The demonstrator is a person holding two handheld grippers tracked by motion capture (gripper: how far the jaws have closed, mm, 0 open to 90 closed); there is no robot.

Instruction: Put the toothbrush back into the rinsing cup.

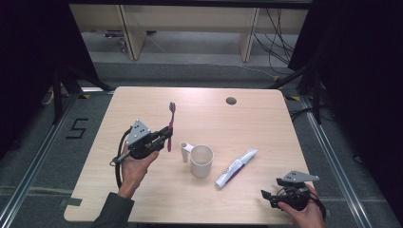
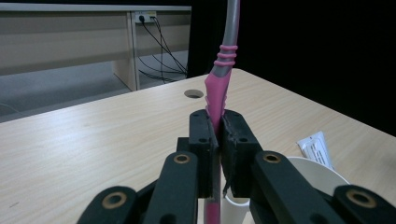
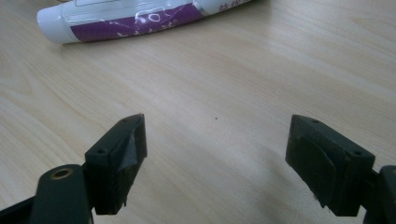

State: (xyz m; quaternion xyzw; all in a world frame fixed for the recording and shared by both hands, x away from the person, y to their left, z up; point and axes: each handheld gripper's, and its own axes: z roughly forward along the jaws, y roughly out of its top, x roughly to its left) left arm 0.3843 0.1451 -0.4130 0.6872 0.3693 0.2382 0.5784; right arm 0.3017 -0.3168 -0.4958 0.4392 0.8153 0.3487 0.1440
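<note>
Above the left half of the table (image 1: 142, 199), the left gripper (image 1: 167, 132) is clamped on the pink handle of a toothbrush (image 1: 170, 124), holding it upright with the bristles on top, just beside and above the white cup (image 1: 201, 160); gripping low on the handle probably leaves the head free and the brush ready to stand in the cup. Near the table's front right corner, the right gripper (image 1: 266, 195) waits with its jaws spread wide and nothing between them, aimed at the toothpaste tube (image 1: 236, 167) lying flat just right of the cup.
</note>
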